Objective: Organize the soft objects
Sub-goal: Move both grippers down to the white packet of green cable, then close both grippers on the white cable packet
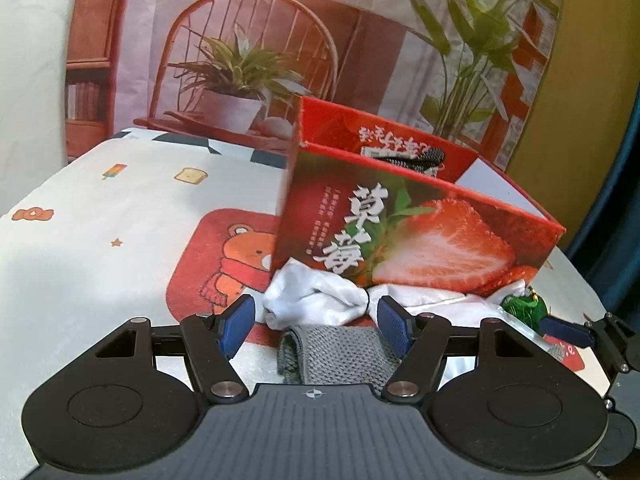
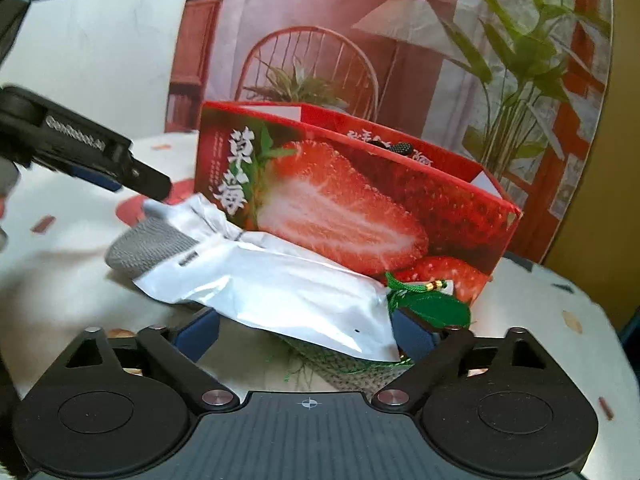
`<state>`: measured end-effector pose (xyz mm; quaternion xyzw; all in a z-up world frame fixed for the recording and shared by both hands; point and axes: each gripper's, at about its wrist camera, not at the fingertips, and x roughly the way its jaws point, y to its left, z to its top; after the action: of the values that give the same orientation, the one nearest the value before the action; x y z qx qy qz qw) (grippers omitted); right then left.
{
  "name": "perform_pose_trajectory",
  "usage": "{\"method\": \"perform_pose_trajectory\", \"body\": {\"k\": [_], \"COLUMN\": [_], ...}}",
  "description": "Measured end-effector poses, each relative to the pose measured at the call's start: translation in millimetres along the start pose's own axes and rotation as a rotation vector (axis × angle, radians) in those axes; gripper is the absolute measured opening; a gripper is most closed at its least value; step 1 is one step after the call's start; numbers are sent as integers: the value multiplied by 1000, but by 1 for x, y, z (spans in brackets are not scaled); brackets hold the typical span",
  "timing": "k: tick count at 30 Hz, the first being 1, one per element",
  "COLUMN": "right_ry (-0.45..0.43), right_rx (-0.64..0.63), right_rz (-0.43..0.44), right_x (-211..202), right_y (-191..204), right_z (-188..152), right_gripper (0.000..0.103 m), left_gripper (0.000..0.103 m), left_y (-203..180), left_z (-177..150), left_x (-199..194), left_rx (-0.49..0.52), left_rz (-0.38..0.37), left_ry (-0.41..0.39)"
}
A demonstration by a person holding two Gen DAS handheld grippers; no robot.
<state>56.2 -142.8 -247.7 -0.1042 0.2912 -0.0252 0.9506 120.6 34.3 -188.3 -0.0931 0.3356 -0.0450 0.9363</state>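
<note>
One strawberry box [image 1: 420, 232], one sock [image 2: 256, 280], one green pouch [image 2: 432, 304]

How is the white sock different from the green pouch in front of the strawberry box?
The white sock is long and lies stretched out; the green pouch is small and bunched. The sock is white with a grey toe and no trim; the pouch is green, with a cord and gold beads. Both are soft and lie on the table outside the strawberry box.

Black left tool [image 1: 313, 318] with blue ribbed pads, silver pivot screws, ridged grey base, matching right tool [image 2: 306, 334]
</note>
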Motion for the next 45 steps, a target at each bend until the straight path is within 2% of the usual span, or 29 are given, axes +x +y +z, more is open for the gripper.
{"method": "perform_pose_trajectory", "body": {"k": [4, 9, 12, 18, 23, 28, 34, 41, 45], "right_ry": [-40, -55, -69, -65, -52, -43, -36, -30, -40], "right_rx": [-39, 1, 46, 120, 132, 166, 138, 94, 66], "right_rz": [-44, -20, 2, 65, 78, 115, 145, 153, 151], "right_x": [4, 11, 15, 25, 31, 36, 38, 42, 41], "right_y": [0, -15, -26, -42, -46, -52, -53, -51, -50], "right_z": [10, 24, 31, 39, 38, 36, 36, 34, 33], "right_gripper": [80, 73, 71, 68, 68, 68, 68, 69, 72], "left_gripper": [70, 70, 70, 70, 70, 70, 70, 70, 69], "left_y": [7, 14, 16, 17, 16, -2, -12, -23, -31], "left_z": [5, 17, 22, 20, 13, 5, 1, -2, -3], "left_x": [-6, -14, -18, -13, -6, 10, 26, 44, 51], "left_rx": [-14, 26, 50, 61, 67, 187, 210, 254, 293], "left_rz": [-28, -132, -166, -230, -319, -320, -385, -389, -356], "left_ry": [-40, -96, -114, -94, -43, -38, 6, 26, 29]}}
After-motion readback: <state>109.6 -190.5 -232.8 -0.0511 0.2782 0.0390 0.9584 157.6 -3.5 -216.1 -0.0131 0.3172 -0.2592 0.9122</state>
